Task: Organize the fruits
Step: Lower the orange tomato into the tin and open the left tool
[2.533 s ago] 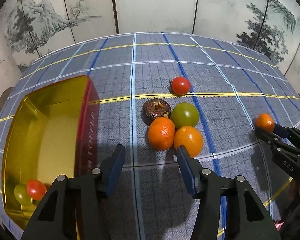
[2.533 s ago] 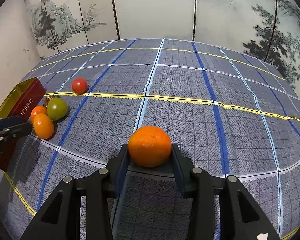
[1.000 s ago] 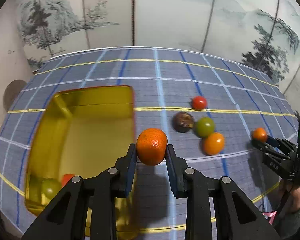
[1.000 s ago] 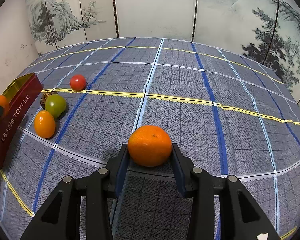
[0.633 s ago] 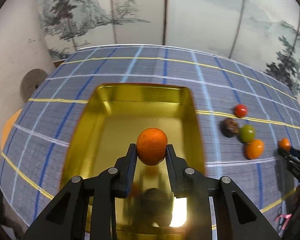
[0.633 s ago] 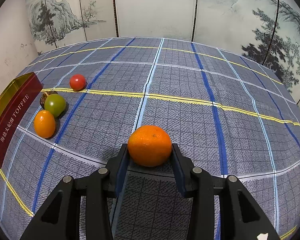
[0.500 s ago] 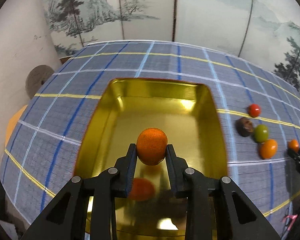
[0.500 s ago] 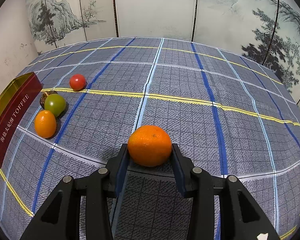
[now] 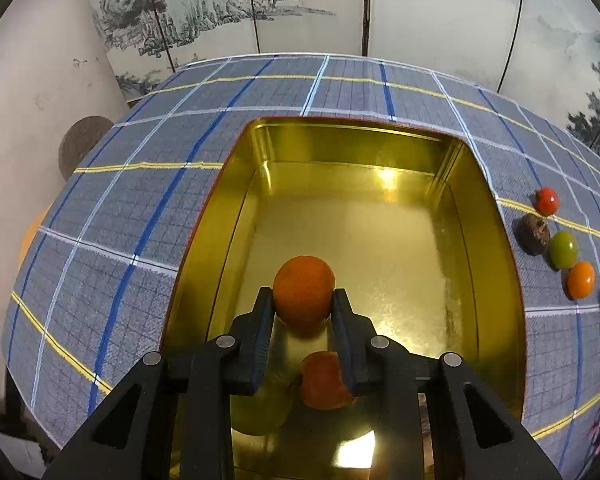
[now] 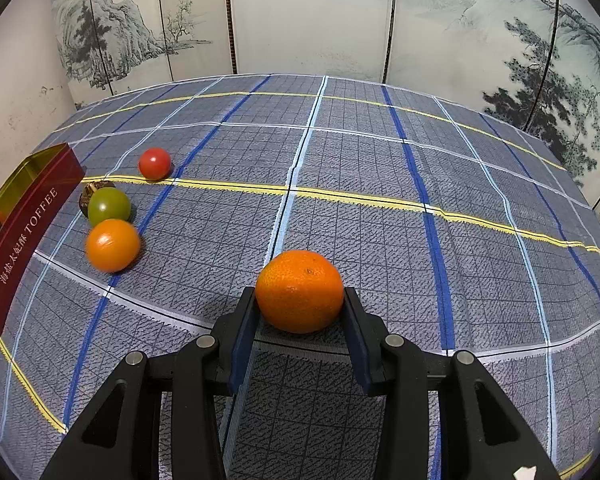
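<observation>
Only readable text was on the red outer side of the tin (image 10: 28, 232): white "TOFFEE" after a run of Chinese characters too small to read.

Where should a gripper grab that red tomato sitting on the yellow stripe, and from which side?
Grip the red tomato across its round middle, coming down from above or from the open right. It stands apart from the dark fruit nearest it, so fingers fit either side.
</observation>
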`<state>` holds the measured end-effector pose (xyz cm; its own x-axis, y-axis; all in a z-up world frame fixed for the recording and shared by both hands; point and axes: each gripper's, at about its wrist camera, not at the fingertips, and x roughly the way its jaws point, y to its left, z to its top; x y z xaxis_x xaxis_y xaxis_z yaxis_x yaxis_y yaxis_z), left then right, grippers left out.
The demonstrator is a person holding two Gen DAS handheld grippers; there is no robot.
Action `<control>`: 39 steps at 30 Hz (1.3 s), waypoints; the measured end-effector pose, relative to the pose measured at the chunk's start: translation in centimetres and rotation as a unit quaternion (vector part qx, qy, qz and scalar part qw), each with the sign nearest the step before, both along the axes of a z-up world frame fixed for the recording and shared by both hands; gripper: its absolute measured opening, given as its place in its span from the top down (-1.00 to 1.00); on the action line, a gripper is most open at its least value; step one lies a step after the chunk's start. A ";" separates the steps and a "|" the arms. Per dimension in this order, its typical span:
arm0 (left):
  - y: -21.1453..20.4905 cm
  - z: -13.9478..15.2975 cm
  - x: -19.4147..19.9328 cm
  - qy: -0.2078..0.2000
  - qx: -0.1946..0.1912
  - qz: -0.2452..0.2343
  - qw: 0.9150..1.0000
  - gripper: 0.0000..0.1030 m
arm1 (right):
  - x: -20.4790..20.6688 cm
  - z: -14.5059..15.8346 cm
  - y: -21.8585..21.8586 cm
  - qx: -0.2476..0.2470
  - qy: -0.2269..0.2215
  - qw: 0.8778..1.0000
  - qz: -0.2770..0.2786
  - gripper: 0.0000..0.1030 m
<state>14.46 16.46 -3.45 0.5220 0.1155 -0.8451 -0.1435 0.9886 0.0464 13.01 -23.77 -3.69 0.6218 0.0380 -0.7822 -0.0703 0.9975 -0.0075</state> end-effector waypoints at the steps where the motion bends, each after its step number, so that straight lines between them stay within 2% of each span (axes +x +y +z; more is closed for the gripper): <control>1: 0.0 -0.1 0.0 0.001 0.000 0.000 1.000 0.41 | 0.0 0.0 0.0 0.000 0.000 1.000 0.000 0.25; 16: -0.3 -1.0 0.3 0.012 0.021 -0.010 1.000 0.40 | 0.0 0.0 0.1 0.000 0.000 1.000 0.000 0.25; 23: -0.3 -0.8 0.2 0.014 0.017 -0.008 1.000 0.37 | 0.0 0.0 0.0 -0.001 0.000 1.000 0.000 0.25; 26: -0.2 -0.6 0.0 0.011 0.013 -0.006 1.000 0.32 | 0.0 0.0 0.1 -0.001 0.000 1.000 0.000 0.25; 30: -0.2 -0.1 -0.3 0.004 0.011 -0.006 1.000 0.16 | 0.0 0.0 0.1 -0.001 0.000 1.000 0.000 0.25; 39: -0.7 2.0 -1.9 -0.026 0.011 -0.005 1.000 0.08 | 0.0 0.0 0.1 -0.001 -0.001 1.000 0.000 0.25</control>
<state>12.59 15.78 -1.50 0.5661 0.1289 -0.8142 -0.1365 0.9887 0.0616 13.00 -23.70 -3.69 0.6226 0.0366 -0.7817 -0.0713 0.9974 -0.0101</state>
